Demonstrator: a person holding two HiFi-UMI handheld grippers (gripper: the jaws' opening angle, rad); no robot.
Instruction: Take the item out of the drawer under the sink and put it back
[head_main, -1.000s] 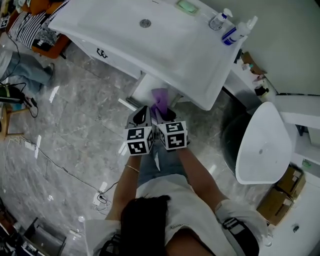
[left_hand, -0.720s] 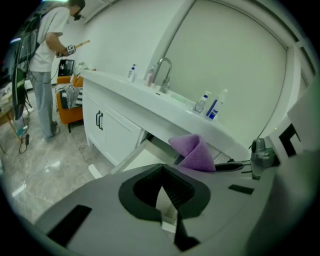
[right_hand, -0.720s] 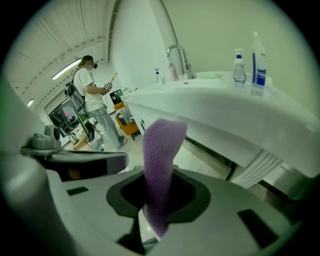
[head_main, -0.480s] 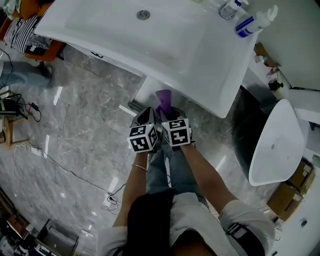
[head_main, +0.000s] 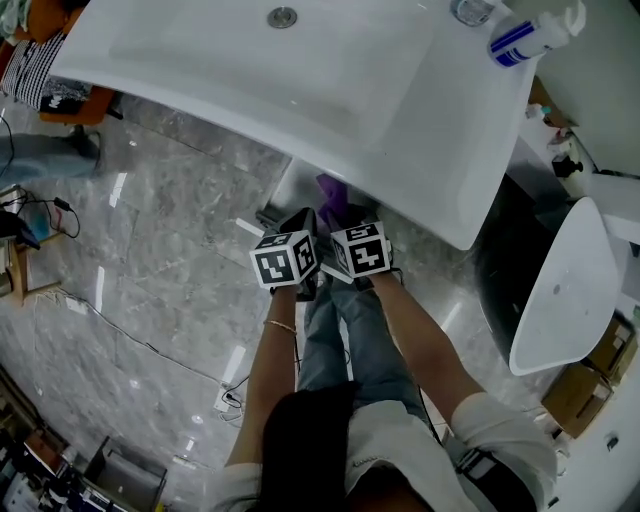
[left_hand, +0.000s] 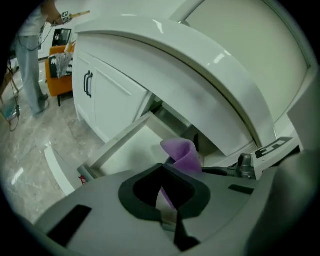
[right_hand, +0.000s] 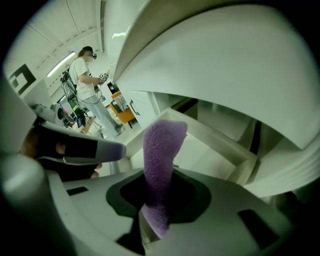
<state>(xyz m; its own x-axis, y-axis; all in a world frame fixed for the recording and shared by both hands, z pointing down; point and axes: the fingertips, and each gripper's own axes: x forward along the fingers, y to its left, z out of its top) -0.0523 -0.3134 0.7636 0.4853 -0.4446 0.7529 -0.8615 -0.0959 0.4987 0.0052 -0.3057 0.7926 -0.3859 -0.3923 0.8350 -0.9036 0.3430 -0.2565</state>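
A purple foam-like strip (right_hand: 161, 165) stands upright between the jaws of my right gripper (right_hand: 155, 216), which is shut on its lower end. In the head view the strip (head_main: 333, 190) pokes out just below the white sink's front edge (head_main: 400, 205), held by the right gripper (head_main: 338, 215). My left gripper (head_main: 300, 225) rides close beside it, touching cube to cube. Its jaws meet with nothing between them (left_hand: 167, 212). The white drawer (left_hand: 125, 150) under the sink stands pulled out in front of both grippers, and its inside (right_hand: 210, 147) shows bare white.
A cabinet door with a dark handle (left_hand: 88, 85) is left of the drawer. A toilet (head_main: 555, 290) and cardboard boxes (head_main: 585, 375) stand at the right. Bottles (head_main: 530, 35) sit on the sink's back corner. Cables (head_main: 150, 345) run over the marble floor. A person (right_hand: 90, 80) stands far off.
Both grippers stay side by side with the purple strip held throughout. The sink has come nearer and larger, and the strip now sits right under its front edge.
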